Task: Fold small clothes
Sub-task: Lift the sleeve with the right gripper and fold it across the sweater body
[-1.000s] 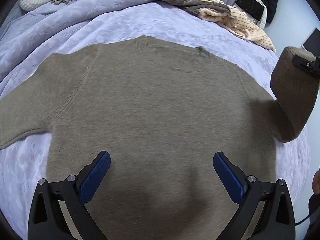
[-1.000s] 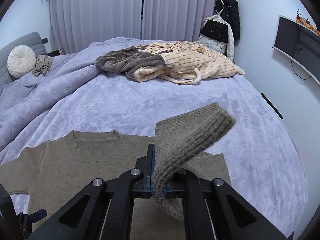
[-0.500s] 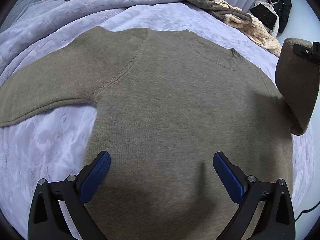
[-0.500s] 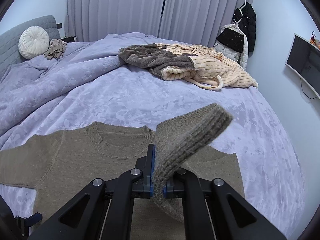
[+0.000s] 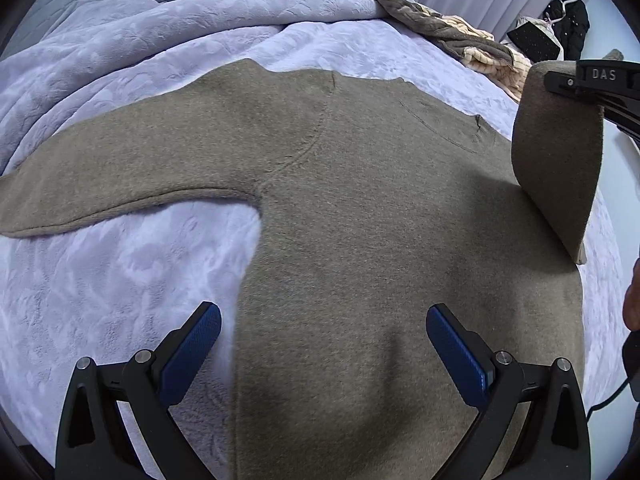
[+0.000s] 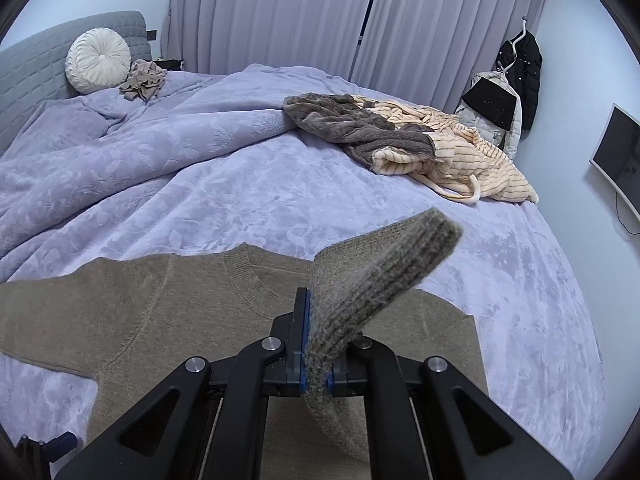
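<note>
A taupe knit sweater [image 5: 360, 220] lies flat on the lavender bed cover, also in the right wrist view [image 6: 168, 308]. Its left sleeve [image 5: 120, 172] stretches out flat to the left. My right gripper [image 6: 316, 344] is shut on the right sleeve's cuff [image 6: 384, 272] and holds it lifted above the body; the raised sleeve [image 5: 560, 160] shows at the right of the left wrist view. My left gripper [image 5: 324, 340] is open and empty, hovering over the sweater's lower left edge, one finger over the bed cover.
A pile of grey and cream striped clothes [image 6: 408, 152] lies at the bed's far right. A round white cushion [image 6: 98, 60] and a small crumpled garment [image 6: 144, 80] sit by the headboard. Jackets [image 6: 516, 76] hang on the right wall beside a monitor [image 6: 618, 156].
My left gripper has moved left across the sweater, bringing the left sleeve and armpit into view. My right gripper keeps the cuff lifted and has shifted left over the sweater.
</note>
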A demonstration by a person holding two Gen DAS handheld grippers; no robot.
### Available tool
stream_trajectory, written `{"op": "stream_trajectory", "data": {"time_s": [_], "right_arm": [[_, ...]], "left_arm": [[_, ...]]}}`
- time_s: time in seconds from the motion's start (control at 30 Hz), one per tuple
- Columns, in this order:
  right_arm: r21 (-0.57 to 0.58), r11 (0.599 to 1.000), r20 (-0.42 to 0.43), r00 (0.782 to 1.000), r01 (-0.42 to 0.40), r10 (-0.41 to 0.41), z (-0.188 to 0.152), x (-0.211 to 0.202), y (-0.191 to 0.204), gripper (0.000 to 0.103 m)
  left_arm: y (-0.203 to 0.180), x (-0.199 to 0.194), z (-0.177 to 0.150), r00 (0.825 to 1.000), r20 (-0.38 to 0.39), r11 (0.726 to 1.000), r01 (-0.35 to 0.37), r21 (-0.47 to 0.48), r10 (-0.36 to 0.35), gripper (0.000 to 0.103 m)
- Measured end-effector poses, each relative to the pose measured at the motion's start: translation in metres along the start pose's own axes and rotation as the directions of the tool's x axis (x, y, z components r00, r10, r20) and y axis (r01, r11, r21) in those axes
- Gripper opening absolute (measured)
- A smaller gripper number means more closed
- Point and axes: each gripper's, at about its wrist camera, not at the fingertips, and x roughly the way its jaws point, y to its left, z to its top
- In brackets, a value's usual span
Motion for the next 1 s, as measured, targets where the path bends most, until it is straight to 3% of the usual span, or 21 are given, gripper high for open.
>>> {"op": "stream_trajectory", "data": {"time_s": [0.6, 1.0], "right_arm": [[-0.087, 0.996, -0.057, 0.998, -0.03, 0.025, -0.008, 0.034, 0.081, 0.006], [-0.132, 0.99, -0.089, 0.995, 0.042, -0.054, -0.013, 0.077, 0.111, 0.006]], "left_arm": [[0.033, -0.023, 0.001, 1.0, 0.026, 0.999, 0.013, -0.048, -0.012, 0.103], [0.042, -0.026, -0.003, 1.0, 0.017, 0.998, 0.021, -0.061, -0.02, 0.103]]}}
